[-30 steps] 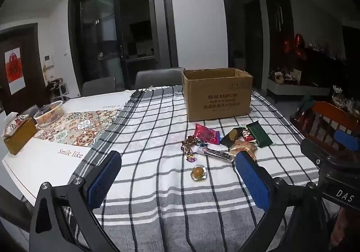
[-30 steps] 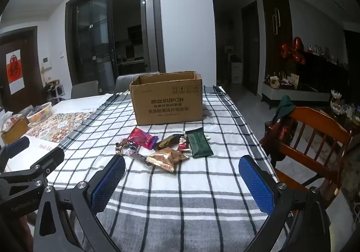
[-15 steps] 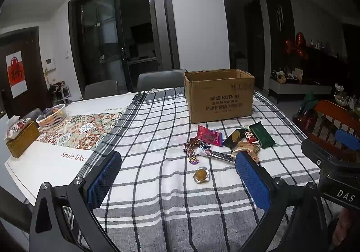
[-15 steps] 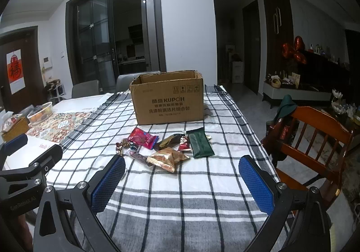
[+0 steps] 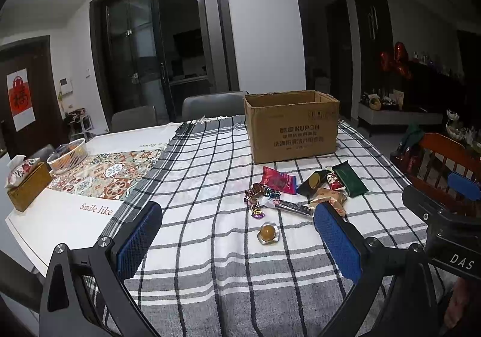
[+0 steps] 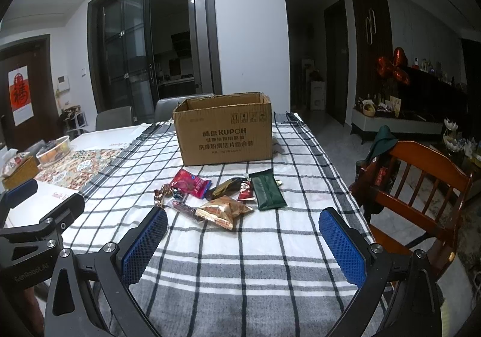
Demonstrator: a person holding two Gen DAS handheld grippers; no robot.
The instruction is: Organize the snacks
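An open cardboard box [image 5: 293,126] [image 6: 225,131] stands on the checked tablecloth. In front of it lies a loose pile of snacks: a red packet [image 5: 278,180] [image 6: 191,183], a dark green packet [image 5: 350,182] [image 6: 267,190], a tan packet [image 6: 224,210], wrapped candies [image 5: 258,197], a dark bar [image 5: 293,207] and a round jelly cup [image 5: 267,233]. My left gripper [image 5: 237,243] is open and empty, near the table's front edge, short of the jelly cup. My right gripper [image 6: 243,243] is open and empty, short of the tan packet.
A patterned runner [image 5: 102,171], a white basket [image 5: 67,155] and a tissue box [image 5: 28,183] sit at the table's left. A wooden chair [image 6: 418,186] stands off the right edge. Grey chairs [image 5: 210,105] stand behind the table.
Both views have shifted only slightly; the grippers stay open and the snacks have not moved.
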